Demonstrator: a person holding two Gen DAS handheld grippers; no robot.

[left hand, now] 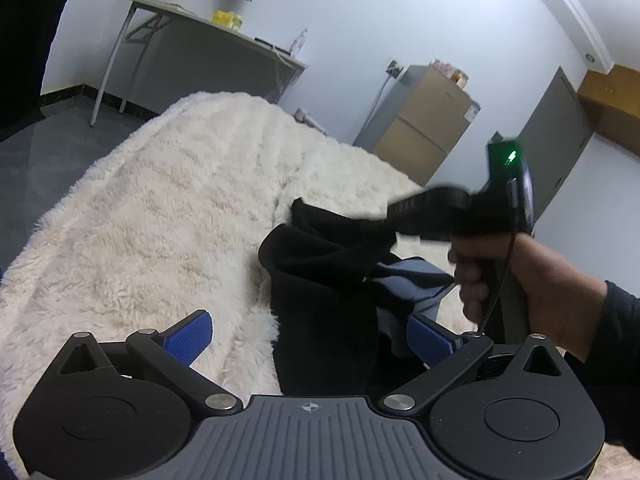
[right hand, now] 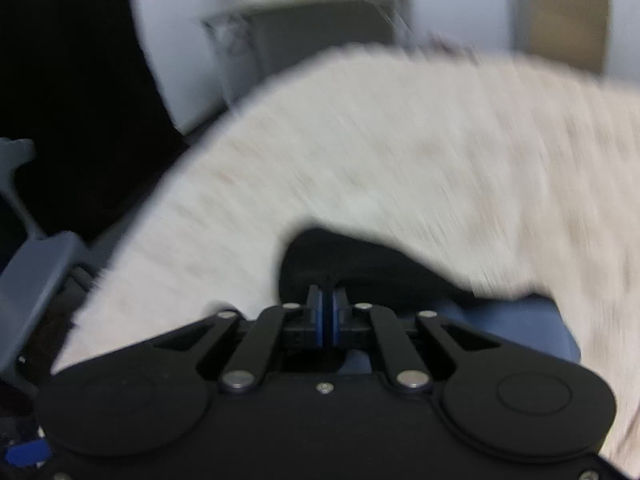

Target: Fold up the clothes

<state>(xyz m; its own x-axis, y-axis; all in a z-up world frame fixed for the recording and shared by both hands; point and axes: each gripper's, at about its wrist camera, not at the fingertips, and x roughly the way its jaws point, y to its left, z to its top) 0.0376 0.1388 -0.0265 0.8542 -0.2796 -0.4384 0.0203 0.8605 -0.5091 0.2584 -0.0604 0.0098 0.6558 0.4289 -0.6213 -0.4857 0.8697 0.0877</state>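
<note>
the black garment lies bunched in the lower middle of the frame on the fluffy cream blanket. it looks soft, light and floppy, so an edge is best to pinch. the right gripper has closed fingers, seemingly pinching it. the left gripper has wide open fingers.

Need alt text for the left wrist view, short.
The right gripper, held in a hand, meets a black garment on a fluffy cream blanket, blue cloth beside it. The left gripper sits open in front.
</note>
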